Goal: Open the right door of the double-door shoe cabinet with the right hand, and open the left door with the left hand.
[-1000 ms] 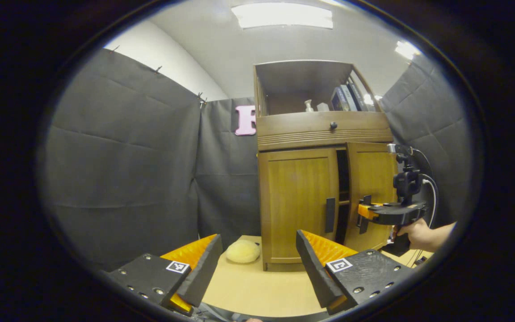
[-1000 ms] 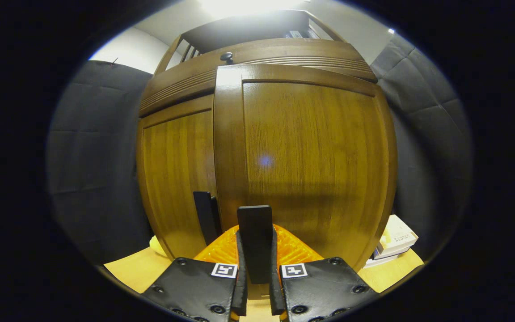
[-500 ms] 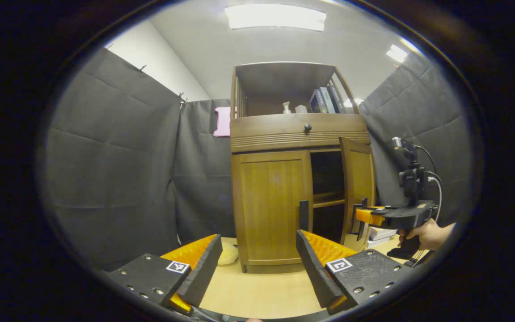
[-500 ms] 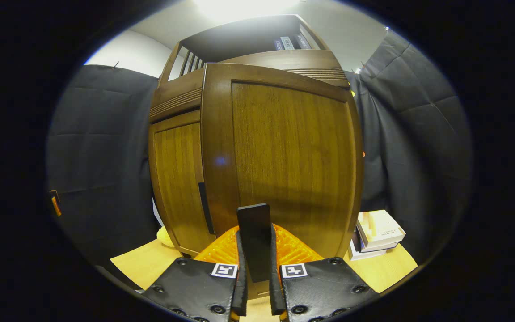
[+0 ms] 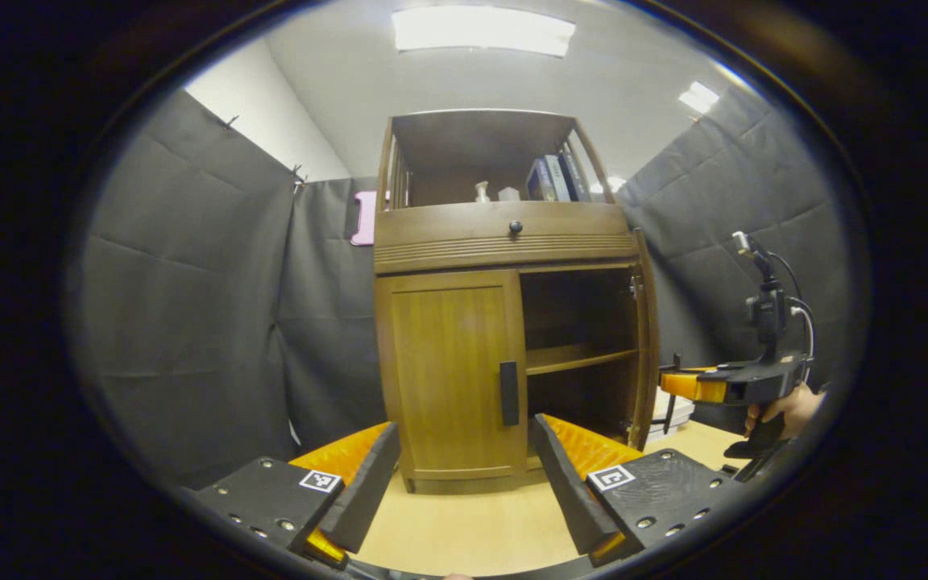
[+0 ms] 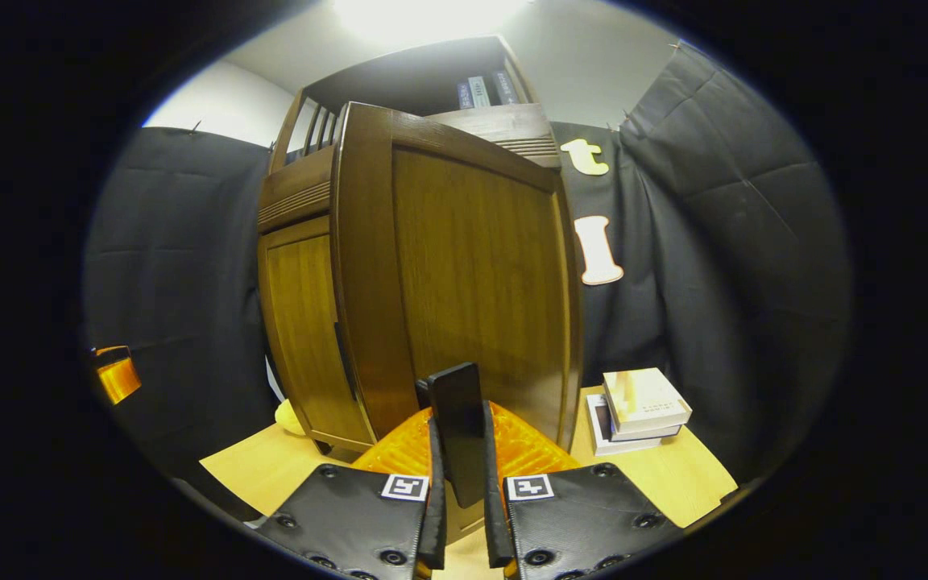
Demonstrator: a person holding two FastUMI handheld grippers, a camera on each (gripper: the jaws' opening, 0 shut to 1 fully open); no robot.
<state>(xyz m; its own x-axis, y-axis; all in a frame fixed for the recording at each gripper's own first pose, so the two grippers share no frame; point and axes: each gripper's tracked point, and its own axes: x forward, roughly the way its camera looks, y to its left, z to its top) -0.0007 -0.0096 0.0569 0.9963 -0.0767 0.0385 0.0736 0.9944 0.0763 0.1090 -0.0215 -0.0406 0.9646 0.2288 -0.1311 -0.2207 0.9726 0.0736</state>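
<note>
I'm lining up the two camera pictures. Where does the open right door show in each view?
Left gripper view: right door right of centre, swung out, seen nearly edge-on.
Right gripper view: right door at centre, its handle clamped in the right gripper.
Shared landmark: the closed left door.

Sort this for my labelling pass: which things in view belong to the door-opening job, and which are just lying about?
Job:
right door, swung open
right door's handle, clamped by the right gripper
left door, shut
left door's handle
left gripper, open

Lying about:
stacked books beside the cabinet
books and small bottle on the top shelf
drawer knob
</note>
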